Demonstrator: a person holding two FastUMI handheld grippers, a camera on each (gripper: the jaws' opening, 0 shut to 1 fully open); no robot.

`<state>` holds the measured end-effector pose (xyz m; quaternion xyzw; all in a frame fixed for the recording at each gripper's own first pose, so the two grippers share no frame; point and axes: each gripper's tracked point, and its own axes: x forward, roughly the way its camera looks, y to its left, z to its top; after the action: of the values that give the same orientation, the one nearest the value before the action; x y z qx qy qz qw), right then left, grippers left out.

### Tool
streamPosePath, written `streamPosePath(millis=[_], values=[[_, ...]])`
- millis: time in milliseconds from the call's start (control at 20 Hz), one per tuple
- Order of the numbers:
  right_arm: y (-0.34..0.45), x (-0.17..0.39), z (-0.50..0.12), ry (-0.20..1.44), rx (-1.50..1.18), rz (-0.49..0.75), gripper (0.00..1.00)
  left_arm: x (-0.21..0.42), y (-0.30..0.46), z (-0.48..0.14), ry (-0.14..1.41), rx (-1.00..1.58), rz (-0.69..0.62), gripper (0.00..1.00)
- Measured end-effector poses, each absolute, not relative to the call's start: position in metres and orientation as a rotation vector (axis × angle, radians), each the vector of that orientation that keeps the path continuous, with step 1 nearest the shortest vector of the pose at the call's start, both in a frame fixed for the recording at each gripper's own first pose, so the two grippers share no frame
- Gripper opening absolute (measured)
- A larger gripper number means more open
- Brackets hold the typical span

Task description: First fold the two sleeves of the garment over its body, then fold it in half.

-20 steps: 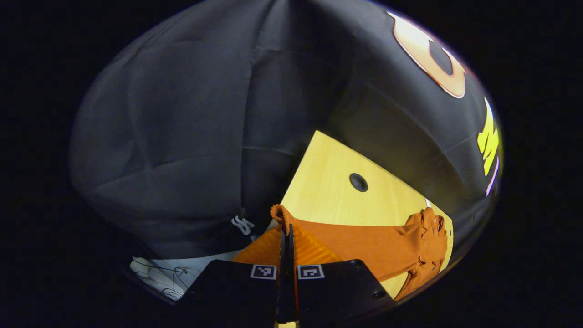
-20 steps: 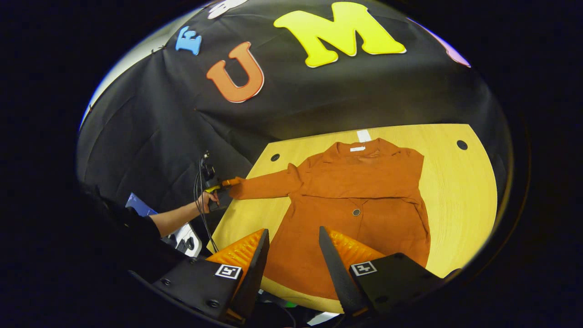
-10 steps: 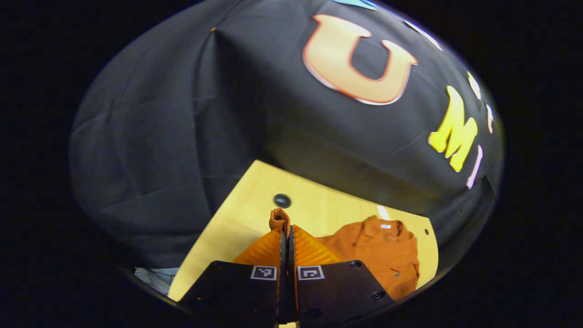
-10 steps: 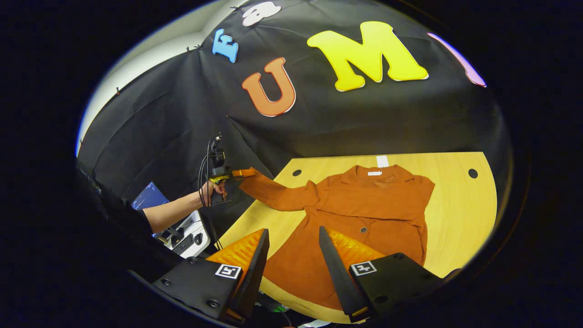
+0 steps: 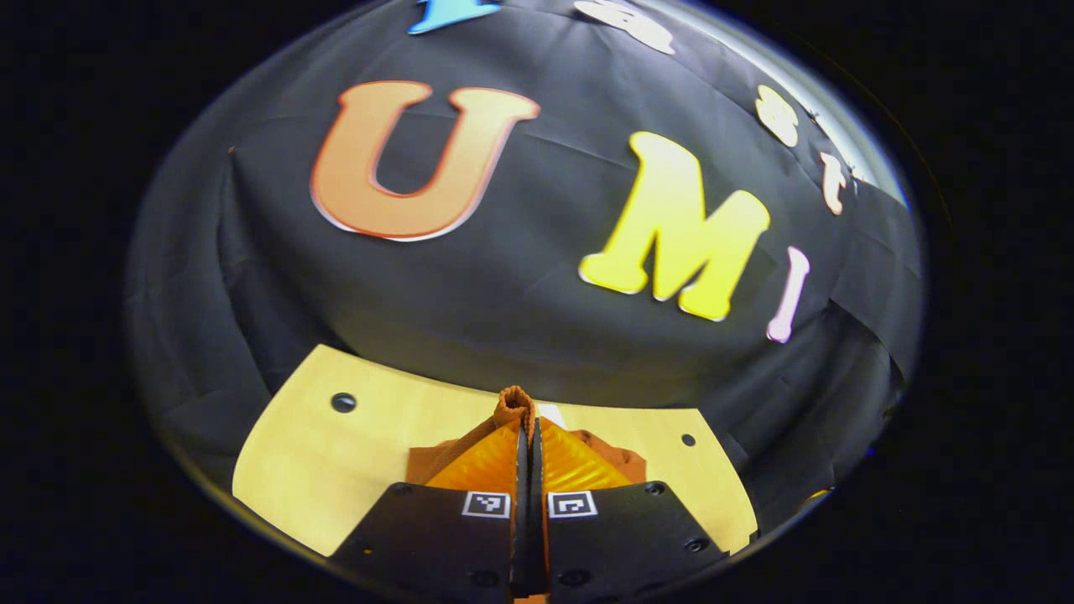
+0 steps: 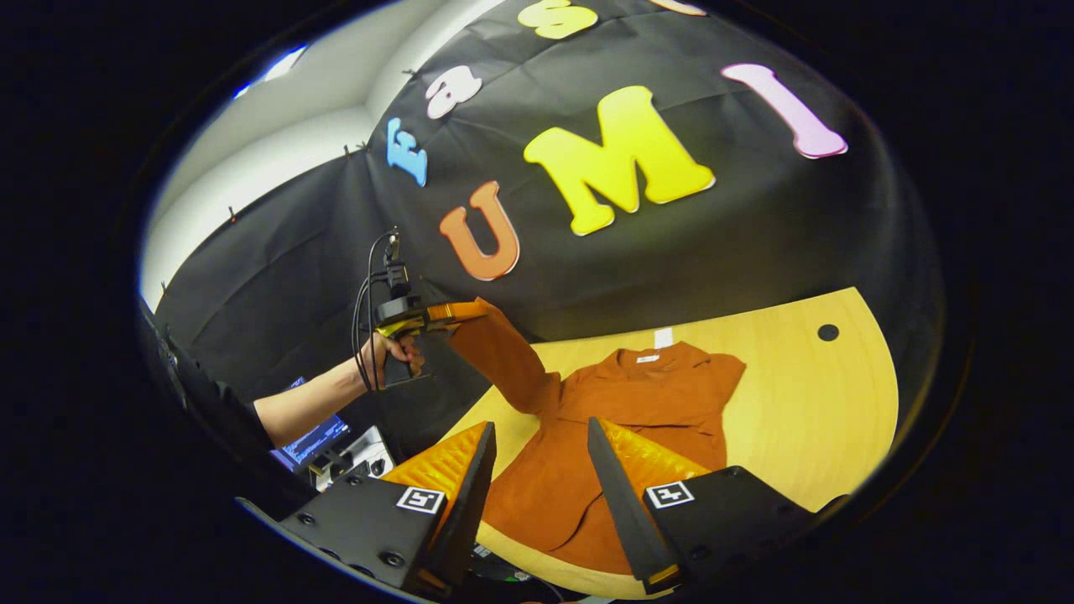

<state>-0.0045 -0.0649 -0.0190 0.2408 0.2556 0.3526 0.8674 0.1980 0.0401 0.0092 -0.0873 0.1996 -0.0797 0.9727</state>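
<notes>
Left gripper point(image 5: 526, 419) lifts the cuff point(image 5: 513, 403), jaws clamped tight on it.
The garment point(image 6: 621, 436) lies on the table point(image 6: 805, 403), collar toward the far edge, hem toward the near edge; its sleeve point(image 6: 503, 356) slants up off the left edge. Right gripper point(image 6: 541, 436) hovers over the hem, jaws apart, holding nothing.

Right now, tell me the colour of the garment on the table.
Plain rust orange garment, clearest in the right gripper view.

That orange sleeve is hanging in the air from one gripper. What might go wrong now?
The left gripper pinches only the cuff, so the sleeve could slip free mid-swing. Lifting it may also drag the orange jacket askew on the table, since the right gripper hangs open above it, pinning nothing.
</notes>
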Motion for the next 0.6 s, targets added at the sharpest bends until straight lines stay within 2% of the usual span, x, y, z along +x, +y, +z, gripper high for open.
streamPosePath(millis=[300, 600], values=[[-0.165, -0.007, -0.044, 0.519, 0.562, 0.572, 0.72, 0.229, -0.074, -0.069, 0.533, -0.129, -0.21, 0.02], [-0.234, -0.027, -0.055, 0.511, 0.602, 0.4, 0.72, 0.242, -0.128, -0.15, 0.607, 0.058, -0.137, 0.03]])
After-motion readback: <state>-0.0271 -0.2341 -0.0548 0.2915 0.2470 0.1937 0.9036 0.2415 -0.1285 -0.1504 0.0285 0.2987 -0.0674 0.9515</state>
